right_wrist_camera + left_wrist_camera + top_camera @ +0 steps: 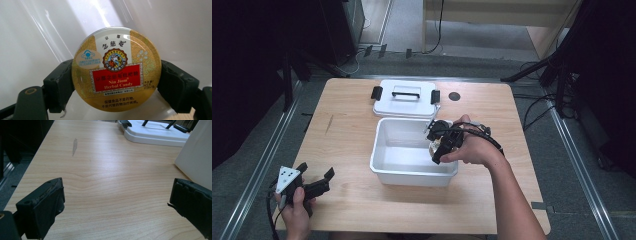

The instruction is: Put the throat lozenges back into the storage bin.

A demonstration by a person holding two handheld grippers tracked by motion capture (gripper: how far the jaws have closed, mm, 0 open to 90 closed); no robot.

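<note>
Right gripper [438, 141], centre right of the high view, is tipped down over the right end of the white rectangular plastic tub [413, 172] at mid-bench. Its fingers [58, 83] are clenched on the round gold candy tin with a red label [116, 68]: in the right gripper view the pads press the tin's rim from both sides, lid face toward the camera, white tub wall behind it. The edge-on hold keeps the flat tin level between the pads and leaves its underside free, which looks suited to setting it down flat on the tub floor. Tin sits inside the tub's opening, above the bottom; whether it touches the floor, cannot tell. The tub's white lid with black handle and side clips [405, 98] lies flat on the light wooden bench [347, 135] just behind the tub, toward the upper centre, apparently parked there to keep the opening clear. Left gripper [314, 182], lower left of the high view, rests low near the bench edge, well apart from the tub; its fingers [47, 205] are spread and released, bare wood between them, likely idle while the right does the placing.
</note>
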